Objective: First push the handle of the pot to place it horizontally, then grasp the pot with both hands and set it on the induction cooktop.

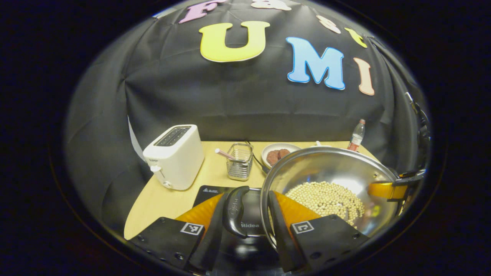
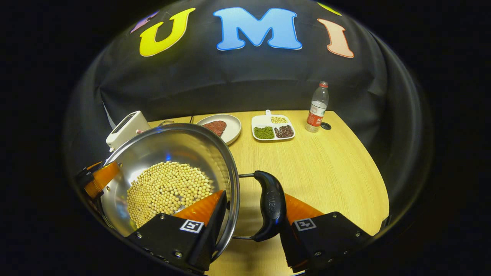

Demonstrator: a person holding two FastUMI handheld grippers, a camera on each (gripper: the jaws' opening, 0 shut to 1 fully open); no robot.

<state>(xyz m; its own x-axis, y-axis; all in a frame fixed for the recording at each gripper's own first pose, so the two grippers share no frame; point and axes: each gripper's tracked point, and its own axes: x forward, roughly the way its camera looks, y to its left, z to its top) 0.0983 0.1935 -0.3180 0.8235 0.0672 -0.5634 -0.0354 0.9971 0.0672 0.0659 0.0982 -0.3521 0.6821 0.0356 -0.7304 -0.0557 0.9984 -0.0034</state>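
1. Closest to me in the left gripper view, my left gripper (image 1: 251, 226) has one finger outside the black handle (image 1: 234, 211) and the other finger inside the pot (image 1: 330, 184), so handle and rim are between them; both fingers seem to press, so it is clamped on the pot.
2. On the other side, in the right gripper view, my right gripper (image 2: 249, 222) is placed the same way: one finger inside the bowl, one outside the second handle (image 2: 271, 205), clamped on the pot.
3. Pale round beans (image 2: 168, 189) lie in the bottom of the pot.
4. Below the left handle I see the black cooktop (image 1: 209, 191) on the wooden table (image 2: 326, 168); I cannot tell if the pot touches it.
5. Farther back stand a white toaster (image 1: 174, 155) and a wire basket (image 1: 239, 161) beside it.
6. Behind the pot is a plate (image 2: 220, 126) with something red-brown, then a divided dish (image 2: 273, 128) with green and dark beans.
7. Near the back wall stands a bottle (image 2: 317, 107).
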